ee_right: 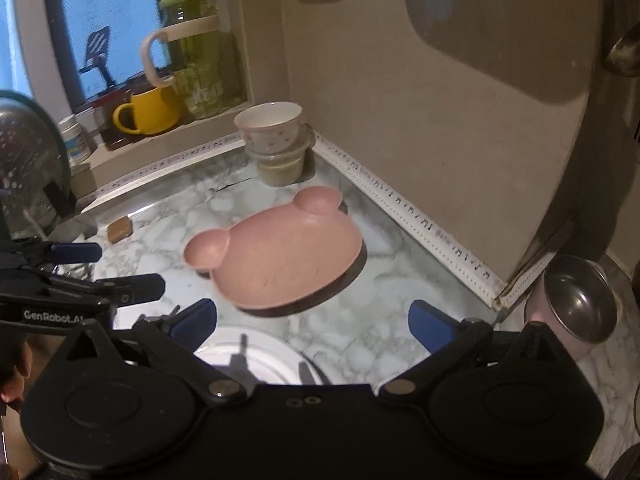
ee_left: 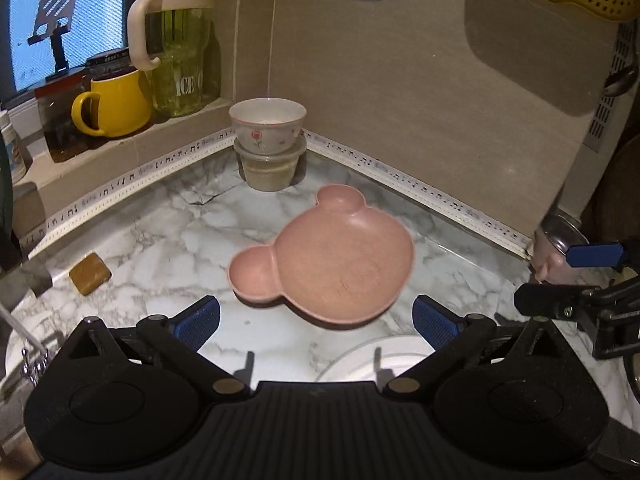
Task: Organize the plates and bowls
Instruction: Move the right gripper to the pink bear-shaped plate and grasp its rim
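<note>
A pink bear-shaped plate (ee_left: 324, 256) (ee_right: 280, 260) lies on the marble counter (ee_left: 160, 240), just beyond both grippers. Under its near edge runs a dark band; whether that is shadow or another dish I cannot tell. My left gripper (ee_left: 316, 320) is open, its blue pads wide apart with nothing between them. My right gripper (ee_right: 314, 322) is open too and empty. A white plate (ee_left: 372, 356) (ee_right: 256, 356) sits below both sets of fingers. In the corner a floral bowl (ee_left: 267, 126) (ee_right: 268, 128) is stacked on a plastic tub (ee_left: 272, 170).
A steel bowl with a pink outside (ee_right: 580, 296) stands at the right by the wall's end. A brown block (ee_left: 90, 273) lies at the left. On the window ledge are a yellow mug (ee_left: 116, 104) and a green jar (ee_left: 180, 52). Tiled walls close the corner.
</note>
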{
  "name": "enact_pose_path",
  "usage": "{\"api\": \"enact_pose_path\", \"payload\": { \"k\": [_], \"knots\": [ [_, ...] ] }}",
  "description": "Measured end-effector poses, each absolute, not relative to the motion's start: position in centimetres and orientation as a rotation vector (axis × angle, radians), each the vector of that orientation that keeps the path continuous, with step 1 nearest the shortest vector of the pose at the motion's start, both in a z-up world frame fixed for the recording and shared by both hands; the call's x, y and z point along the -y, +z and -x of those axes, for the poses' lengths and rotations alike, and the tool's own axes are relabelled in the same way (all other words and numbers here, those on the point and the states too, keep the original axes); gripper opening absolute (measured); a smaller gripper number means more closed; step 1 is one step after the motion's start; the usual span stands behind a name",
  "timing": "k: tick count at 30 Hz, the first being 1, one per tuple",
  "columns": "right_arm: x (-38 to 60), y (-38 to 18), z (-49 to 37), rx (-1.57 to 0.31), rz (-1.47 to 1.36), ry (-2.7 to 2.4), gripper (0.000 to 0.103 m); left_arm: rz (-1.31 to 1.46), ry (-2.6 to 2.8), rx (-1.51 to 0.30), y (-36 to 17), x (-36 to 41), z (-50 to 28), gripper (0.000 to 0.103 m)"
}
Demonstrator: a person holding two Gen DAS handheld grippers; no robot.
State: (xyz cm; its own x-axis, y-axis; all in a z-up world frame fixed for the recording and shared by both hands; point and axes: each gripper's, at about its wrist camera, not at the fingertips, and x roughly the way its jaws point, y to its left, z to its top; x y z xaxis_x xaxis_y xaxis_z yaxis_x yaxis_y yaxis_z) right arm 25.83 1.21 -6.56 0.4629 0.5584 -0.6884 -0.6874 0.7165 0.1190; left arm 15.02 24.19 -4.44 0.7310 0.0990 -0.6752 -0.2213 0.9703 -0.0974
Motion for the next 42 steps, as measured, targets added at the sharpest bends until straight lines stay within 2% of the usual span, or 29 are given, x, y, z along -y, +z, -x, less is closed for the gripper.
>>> {"api": "enact_pose_path", "payload": {
  "k": [12, 19, 34, 36, 40, 42],
  "knots": [
    [-5.2, -9.3, -30.2, -0.696, 0.352, 0.744, 0.103, 0.204, 0.293, -0.795, -7.3, -27.6, -20.2, 0.103],
    [-7.5, -12.1, -33.7, -0.799, 0.364, 0.692, 0.101, 0.217, 0.324, -0.825, -9.5, -29.7, -22.1, 0.103],
    [-9.8, -16.4, -38.8, -0.993, 0.267, 0.704, 0.068, 0.302, 0.318, -0.888, -13.4, -32.0, -25.2, 0.102],
    [-9.9, -16.8, -39.2, -1.015, 0.257, 0.702, 0.063, 0.311, 0.313, -0.890, -13.6, -32.2, -25.4, 0.096],
    [-10.0, -17.5, -39.9, -1.053, 0.238, 0.700, 0.055, 0.334, 0.308, -0.905, -14.1, -32.5, -25.7, 0.090],
    [-9.9, -17.7, -40.0, -1.063, 0.228, 0.697, 0.049, 0.342, 0.296, -0.913, -14.4, -32.5, -25.9, 0.078]
  ]
}}
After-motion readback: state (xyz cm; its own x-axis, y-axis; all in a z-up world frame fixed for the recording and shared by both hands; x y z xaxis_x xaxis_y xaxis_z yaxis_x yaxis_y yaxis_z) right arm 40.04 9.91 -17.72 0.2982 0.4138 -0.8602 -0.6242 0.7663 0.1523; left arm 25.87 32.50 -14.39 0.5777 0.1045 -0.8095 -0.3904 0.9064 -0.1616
